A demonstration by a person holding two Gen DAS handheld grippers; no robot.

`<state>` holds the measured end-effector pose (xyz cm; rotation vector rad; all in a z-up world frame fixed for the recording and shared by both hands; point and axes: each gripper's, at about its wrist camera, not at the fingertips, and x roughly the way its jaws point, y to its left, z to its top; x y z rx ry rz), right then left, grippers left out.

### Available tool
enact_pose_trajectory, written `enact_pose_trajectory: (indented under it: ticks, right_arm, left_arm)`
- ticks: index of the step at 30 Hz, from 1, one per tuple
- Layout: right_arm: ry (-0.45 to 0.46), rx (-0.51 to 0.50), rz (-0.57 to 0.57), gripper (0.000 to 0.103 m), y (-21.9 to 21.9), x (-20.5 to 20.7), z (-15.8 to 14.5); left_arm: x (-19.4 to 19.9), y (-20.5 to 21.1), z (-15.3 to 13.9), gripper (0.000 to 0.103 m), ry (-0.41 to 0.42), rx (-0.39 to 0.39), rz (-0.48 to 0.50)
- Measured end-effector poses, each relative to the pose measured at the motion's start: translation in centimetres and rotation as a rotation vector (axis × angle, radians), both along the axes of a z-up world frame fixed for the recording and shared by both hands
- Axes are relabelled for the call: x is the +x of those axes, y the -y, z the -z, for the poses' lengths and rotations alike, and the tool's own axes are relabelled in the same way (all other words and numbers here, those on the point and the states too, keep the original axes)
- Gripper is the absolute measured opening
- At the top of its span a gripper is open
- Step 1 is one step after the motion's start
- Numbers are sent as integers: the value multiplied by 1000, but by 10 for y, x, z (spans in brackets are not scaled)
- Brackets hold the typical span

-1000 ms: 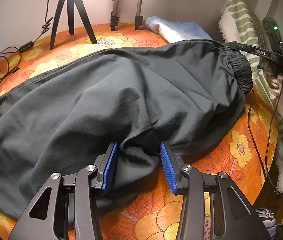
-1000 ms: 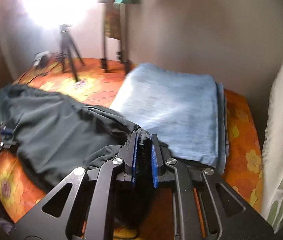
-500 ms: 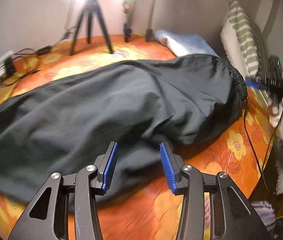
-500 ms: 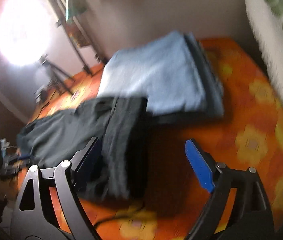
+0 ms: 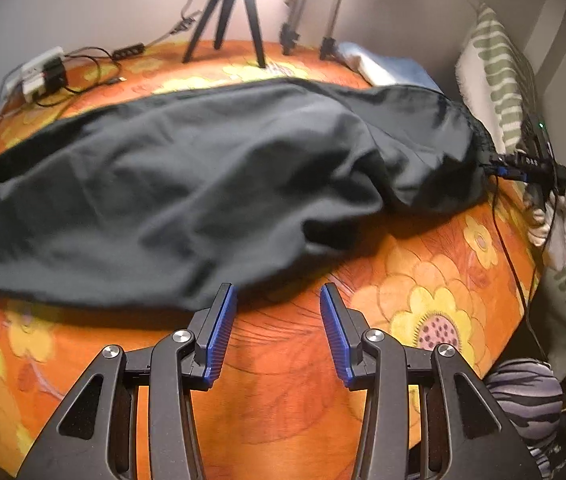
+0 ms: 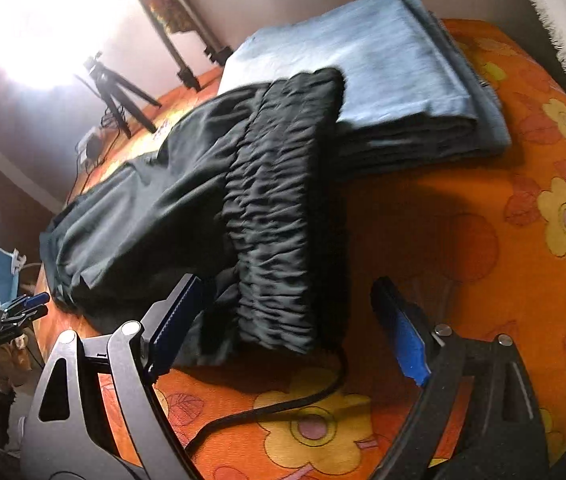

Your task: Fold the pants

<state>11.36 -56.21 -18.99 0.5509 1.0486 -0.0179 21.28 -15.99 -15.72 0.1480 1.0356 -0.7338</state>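
Observation:
The dark grey pants (image 5: 203, 176) lie spread across the orange flowered bedspread (image 5: 423, 308), folded lengthwise. Their gathered elastic waistband (image 6: 279, 232) lies in front of my right gripper, its far corner resting on a folded blue blanket (image 6: 367, 60). My left gripper (image 5: 279, 332) is open and empty, just short of the pants' near edge. My right gripper (image 6: 291, 332) is wide open and empty, its jaws on either side of the waistband end, not touching it. It also shows in the left wrist view (image 5: 523, 166) at the waistband. The left gripper shows far left in the right wrist view (image 6: 23, 310).
A black tripod (image 5: 231, 12) and stand legs (image 5: 311, 8) stand at the bed's far edge. A power strip with cables (image 5: 43, 76) lies far left. A green striped pillow (image 5: 499, 76) leans at the right. A black cable (image 6: 283, 404) runs under my right gripper.
My right gripper opened and let go of the waistband, which now lies on the bed. My left gripper backed away from the pants' edge, staying open.

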Motion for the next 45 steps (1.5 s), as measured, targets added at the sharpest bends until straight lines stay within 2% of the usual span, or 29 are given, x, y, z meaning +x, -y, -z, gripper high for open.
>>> enact_pose_trajectory:
  ticks: [4, 5, 6, 8, 11, 13, 14, 15, 16, 18, 22, 26, 27, 28, 31, 34, 37, 39, 45]
  right_arm:
    - [2, 11, 3, 83, -4, 3, 2]
    - [0, 7, 7, 78, -5, 5, 3]
    - [-2, 3, 8, 66, -5, 5, 3]
    - [-11, 12, 12, 55, -3, 6, 4]
    - [-14, 3, 17, 44, -2, 6, 0]
    - [-15, -9, 22, 39, -2, 6, -7]
    - [-15, -12, 29, 28, -1, 7, -11]
    - [-22, -12, 36, 24, 1, 8, -16]
    - [-31, -22, 38, 23, 2, 9, -21]
    - [-39, -67, 28, 20, 2, 10, -32]
    - [-56, -167, 6, 20, -1, 17, -47]
    - [-73, -282, -17, 36, -12, 17, -55]
    - [-66, -343, -13, 47, -16, 14, -61]
    - [-54, -380, -10, 52, -20, 11, -66]
    - [16, -410, -56, 55, -43, 0, -89]
    - [76, -458, -227, 55, -97, -3, -106]
    - [130, -490, -449, 55, -169, -2, -105]
    - [148, -483, -557, 55, -209, 4, -100]
    - [145, -415, -776, 55, -301, 32, -73]
  left_arm:
    - [-2, 8, 10, 42, -36, -18, 6]
    - [-2, 12, 10, 42, -21, -18, 2]
    - [-1, 14, 10, 42, -15, -16, 3]
    - [0, 20, 10, 42, -5, -20, 1]
    - [4, 30, 11, 42, 29, -14, -15]
    - [7, 38, 10, 42, 81, 1, -36]
    - [9, 41, 10, 32, 94, -4, -40]
    - [11, 43, 10, 6, 93, -14, -36]
    - [12, 46, 9, 0, 88, -30, -24]
    - [13, 46, 4, 0, 101, -55, -14]
    - [13, 35, -14, 0, 124, -90, -16]
    - [8, 18, -22, 0, 119, -61, 3]
    - [6, 11, -23, 0, 126, -39, 5]
    - [6, 8, -22, 0, 124, -24, 8]
    - [7, -8, -18, 1, 106, 7, -4]
    - [8, -17, -15, 5, 89, 10, -22]
    - [6, -23, -15, 5, 91, 12, -27]
    - [3, -26, -14, 5, 92, 6, -24]
    - [0, -40, -12, 5, 84, -11, -32]
